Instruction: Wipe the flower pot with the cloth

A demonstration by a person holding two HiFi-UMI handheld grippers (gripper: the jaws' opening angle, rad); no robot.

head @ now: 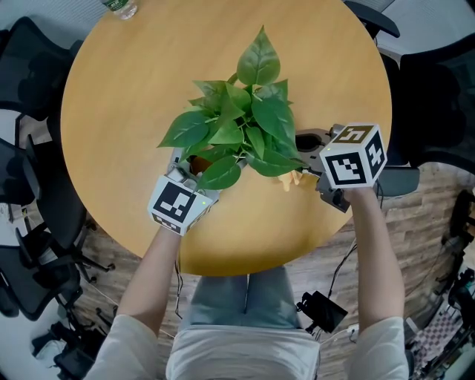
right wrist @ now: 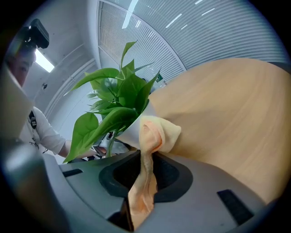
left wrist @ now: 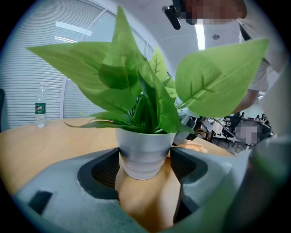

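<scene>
A leafy green plant (head: 245,122) stands in a white flower pot (left wrist: 143,148) near the middle of the round wooden table (head: 133,82). In the head view the leaves hide most of the pot. My left gripper (left wrist: 146,159) grips the pot from the near left, its jaws pressed on both sides. My right gripper (head: 308,159) comes in from the right, shut on a peach cloth (right wrist: 154,132). The cloth's bunched end is pressed against the pot's white wall (right wrist: 129,135). The cloth (head: 291,179) also shows under the right-hand leaves.
A water bottle (left wrist: 40,107) stands at the table's far edge (head: 119,7). Dark office chairs (head: 30,223) ring the table on the left. The table's near edge (head: 245,271) lies just below both grippers. Cables and gear lie on the wooden floor (head: 323,312).
</scene>
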